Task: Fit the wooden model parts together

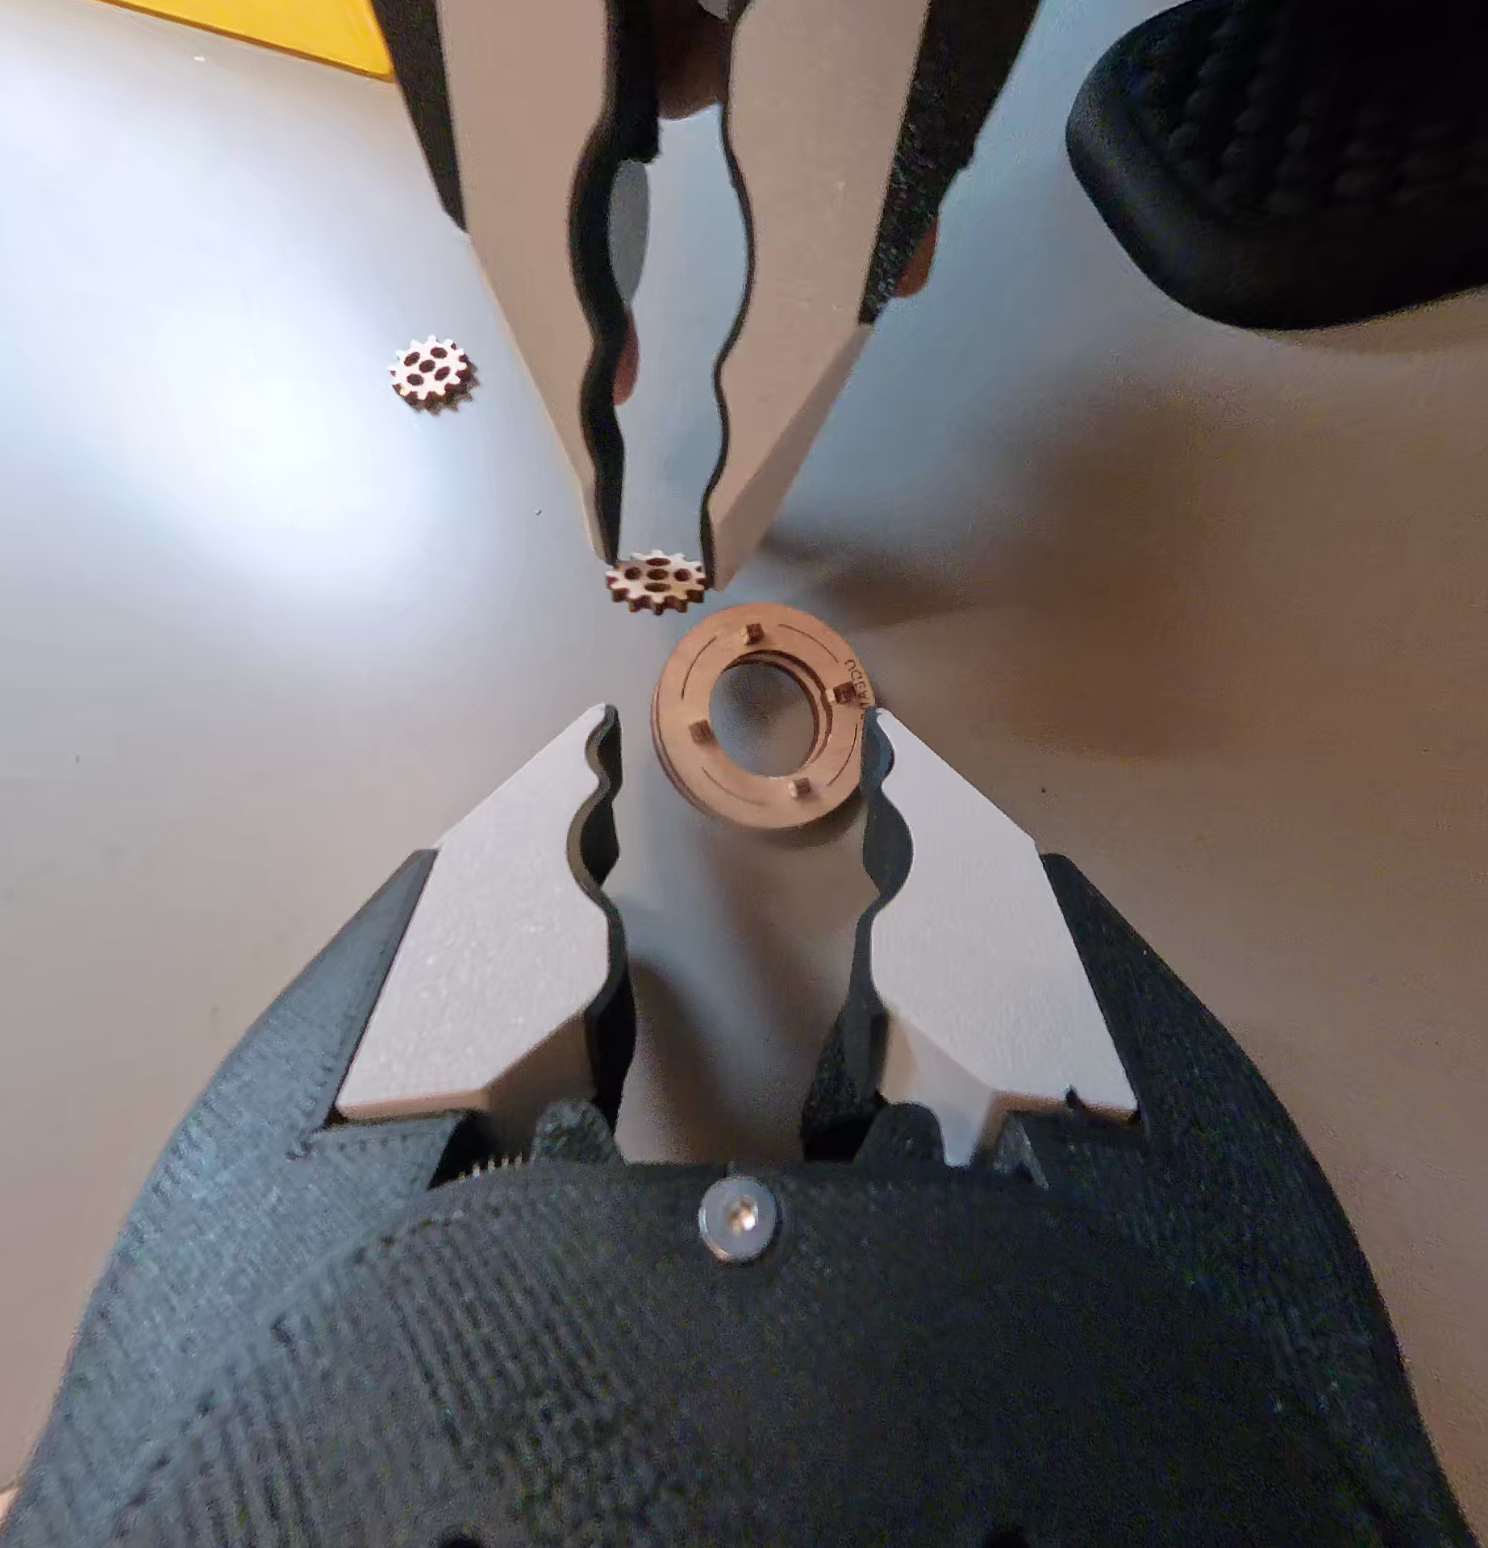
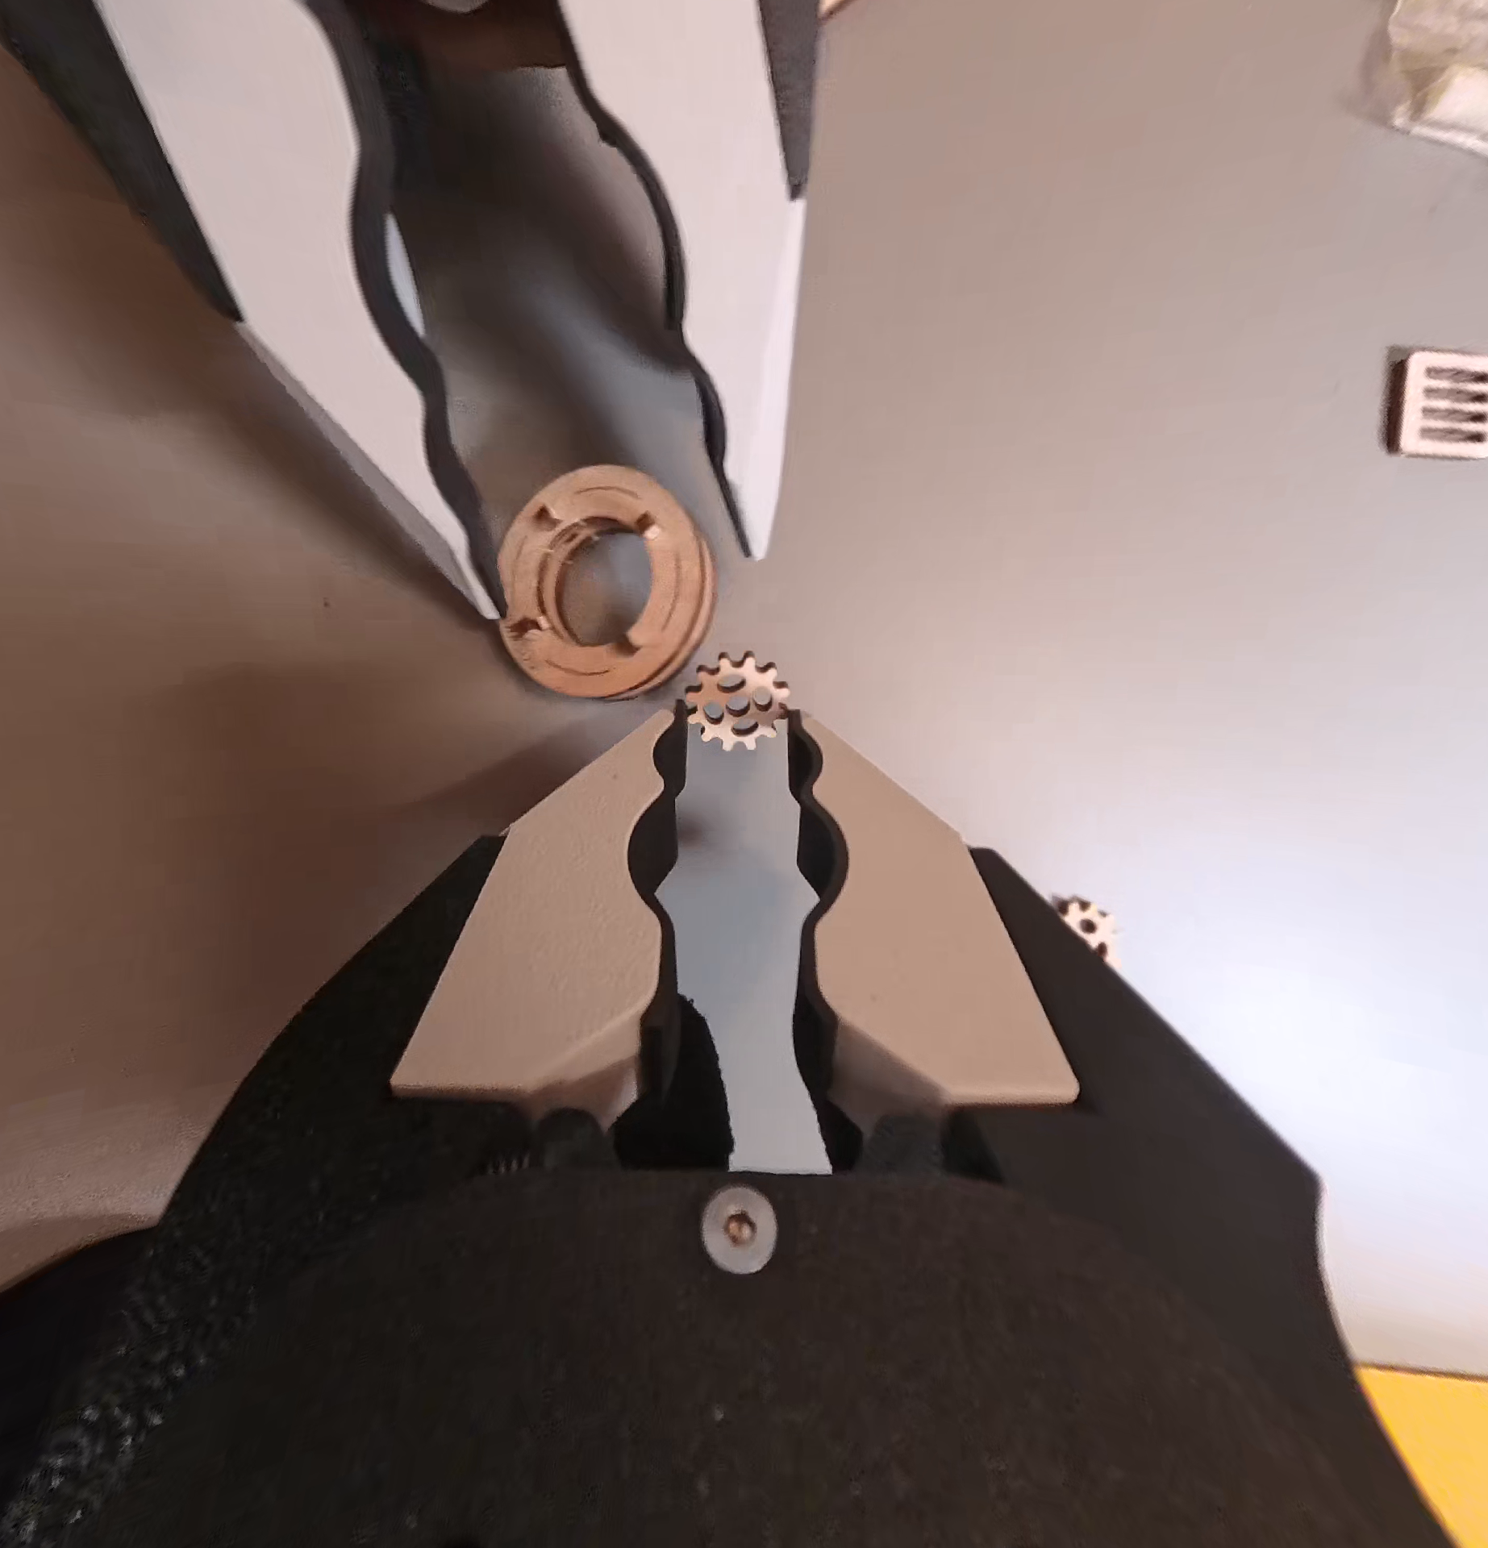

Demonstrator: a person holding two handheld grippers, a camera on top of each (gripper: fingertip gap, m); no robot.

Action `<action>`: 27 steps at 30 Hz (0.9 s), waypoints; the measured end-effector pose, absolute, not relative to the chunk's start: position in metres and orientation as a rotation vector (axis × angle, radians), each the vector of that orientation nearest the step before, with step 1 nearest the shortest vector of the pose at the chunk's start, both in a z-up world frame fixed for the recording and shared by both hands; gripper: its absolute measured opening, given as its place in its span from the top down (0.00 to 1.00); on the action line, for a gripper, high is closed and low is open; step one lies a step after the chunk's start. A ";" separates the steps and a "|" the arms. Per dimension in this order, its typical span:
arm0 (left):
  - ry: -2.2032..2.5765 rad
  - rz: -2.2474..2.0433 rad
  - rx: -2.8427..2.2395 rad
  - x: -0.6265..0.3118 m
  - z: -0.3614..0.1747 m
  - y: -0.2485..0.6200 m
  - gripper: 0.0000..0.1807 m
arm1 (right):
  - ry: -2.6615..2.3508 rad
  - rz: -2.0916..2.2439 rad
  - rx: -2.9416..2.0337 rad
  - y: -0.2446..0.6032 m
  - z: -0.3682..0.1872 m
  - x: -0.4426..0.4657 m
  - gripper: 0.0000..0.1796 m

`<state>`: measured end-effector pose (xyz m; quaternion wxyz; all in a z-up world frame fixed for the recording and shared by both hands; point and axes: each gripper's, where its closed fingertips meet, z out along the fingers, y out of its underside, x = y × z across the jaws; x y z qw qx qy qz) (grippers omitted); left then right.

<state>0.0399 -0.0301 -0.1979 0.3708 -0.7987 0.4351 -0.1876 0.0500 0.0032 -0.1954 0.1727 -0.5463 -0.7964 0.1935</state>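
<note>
The grey surface [image 1: 221, 754] carries everything here, bare apart from a few small wooden parts and a black padded thing [image 1: 1327, 159] off at its far edge.

Your left gripper [image 1: 738, 719] stands wide open, holding nothing. Its fingers flank the wooden ring [image 1: 764, 719]; one fingertip sits right against the ring's rim, though you cannot tell whether it truly touches, and the other stands clear.

Your right gripper [image 2: 738, 712] is nearly closed and pinches the small gear [image 2: 737, 702] by its toothed edge at the very fingertips, just beside the ring.

The ring is the largest part: a flat layered disc with a big central hole and four small square pegs standing on its upper face. It lies on the surface, perhaps slightly tilted. It is probably light, stiff plywood, liable to skate when nudged, so take it across the outer rim, clear of the pegs, which look easy to snap.

A slatted rectangular piece [image 2: 1446, 404] lies well apart in the right wrist view.

The gear in your grasp is thin, stiff and nearly weightless, with fine teeth that could chip under a hard squeeze and little gripping area, so it may twist. Hold it by opposite teeth, gently. A second gear [image 1: 433, 374] lies flat, well apart from the ring.
</note>
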 end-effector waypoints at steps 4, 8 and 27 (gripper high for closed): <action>1.124 -0.534 -2.034 0.035 -0.192 -0.042 0.65 | -2.312 0.585 -1.473 -0.005 -0.183 0.042 0.88; 1.161 -0.593 -1.940 0.044 -0.185 -0.046 0.62 | -2.403 0.602 -1.426 -0.021 -0.180 0.049 0.88; 0.498 -0.329 -2.277 0.016 -0.199 -0.007 0.71 | -2.386 0.441 -1.445 0.005 -0.194 0.040 0.88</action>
